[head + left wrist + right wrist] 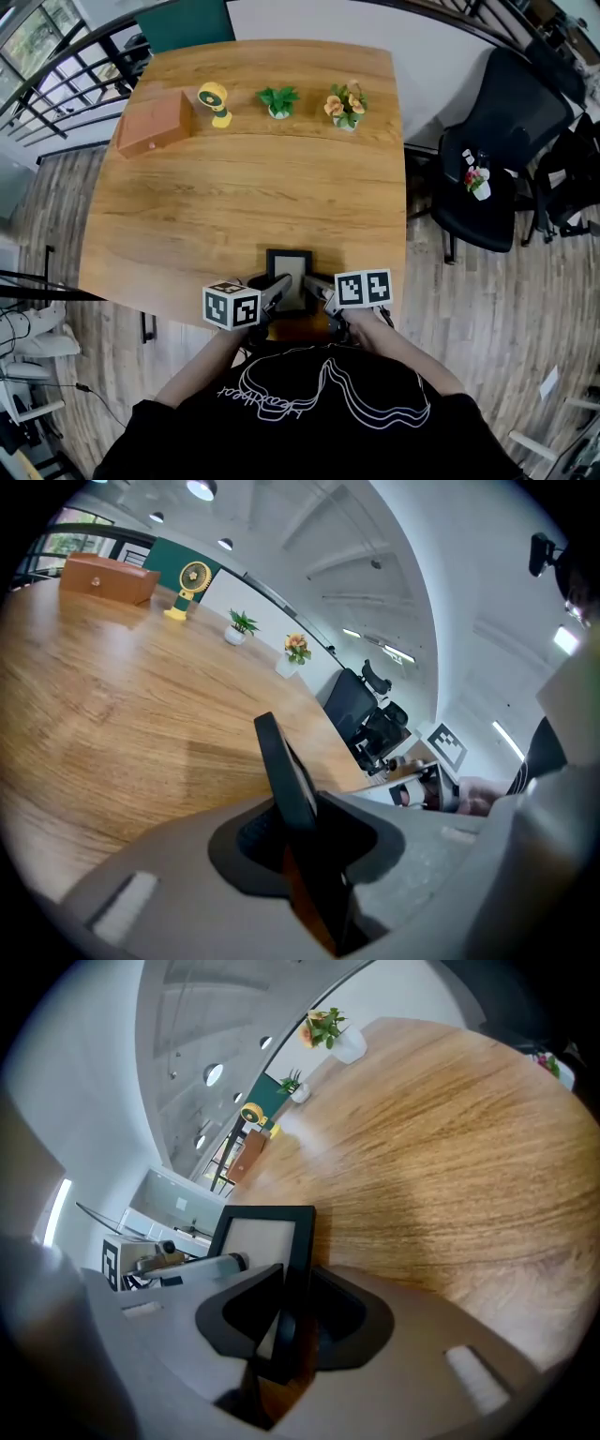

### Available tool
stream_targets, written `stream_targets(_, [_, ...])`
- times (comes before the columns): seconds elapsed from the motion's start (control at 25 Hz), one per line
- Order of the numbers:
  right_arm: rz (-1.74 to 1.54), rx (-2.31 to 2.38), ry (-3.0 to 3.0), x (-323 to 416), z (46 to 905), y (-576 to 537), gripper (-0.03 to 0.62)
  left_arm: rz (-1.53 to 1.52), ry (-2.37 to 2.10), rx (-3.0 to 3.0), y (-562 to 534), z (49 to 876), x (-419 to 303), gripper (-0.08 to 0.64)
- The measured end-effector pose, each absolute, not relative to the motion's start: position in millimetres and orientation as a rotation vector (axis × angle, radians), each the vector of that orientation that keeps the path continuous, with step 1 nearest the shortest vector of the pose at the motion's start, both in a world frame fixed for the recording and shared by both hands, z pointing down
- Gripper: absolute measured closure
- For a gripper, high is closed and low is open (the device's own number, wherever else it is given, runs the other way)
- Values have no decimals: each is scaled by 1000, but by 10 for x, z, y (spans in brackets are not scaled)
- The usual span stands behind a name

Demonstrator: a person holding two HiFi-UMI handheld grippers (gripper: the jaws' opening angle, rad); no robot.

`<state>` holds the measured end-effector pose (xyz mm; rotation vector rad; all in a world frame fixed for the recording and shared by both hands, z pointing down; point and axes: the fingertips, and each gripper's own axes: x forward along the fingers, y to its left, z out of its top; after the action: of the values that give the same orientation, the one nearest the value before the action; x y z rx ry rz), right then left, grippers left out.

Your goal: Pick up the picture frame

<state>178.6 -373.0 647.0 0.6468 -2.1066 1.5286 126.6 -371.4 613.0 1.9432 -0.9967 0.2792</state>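
Black rectangular picture frame [289, 274] was clamped at either edge by left gripper [278, 288] and right gripper [317, 287]; even, level lifting was advised.

Black short-sleeved T-shirt [319, 422] at 6 o'clock, white line drawing and script, grey left gripper [279, 287] and right gripper [317, 287], white cubes [231, 306] with black square markers.

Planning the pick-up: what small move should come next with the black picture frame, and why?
Probably raise both grippers together, straight up: the left gripper and right gripper each clamp a side of the black rectangular picture frame near the wooden table's front edge.
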Motion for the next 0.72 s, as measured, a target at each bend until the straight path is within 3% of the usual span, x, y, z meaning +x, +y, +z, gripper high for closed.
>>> stream_targets(0.24, [1351,592,-2193,1772,6361,-3798,423,142,-1032,1958,-3798,5851,1274,535])
stream_targets(0.4, [1238,608,-2290,1821,6140,-3932,417,123,-1084,2011,-3840,5651,1229,541])
stream_targets(0.56, [1109,594,-2432,1882,5814,-4015,474,69,-1120,2047,-3848,5422,1124,541])
stream_targets(0.64, [987,618,-2575,1908,5505,-4079,568,33,-1138,2069,-3848,5265,1050,541])
stream_targets(0.72, [848,658,-2707,1947,5162,-4117,569,-9,-1153,2094,-3840,5081,978,540])
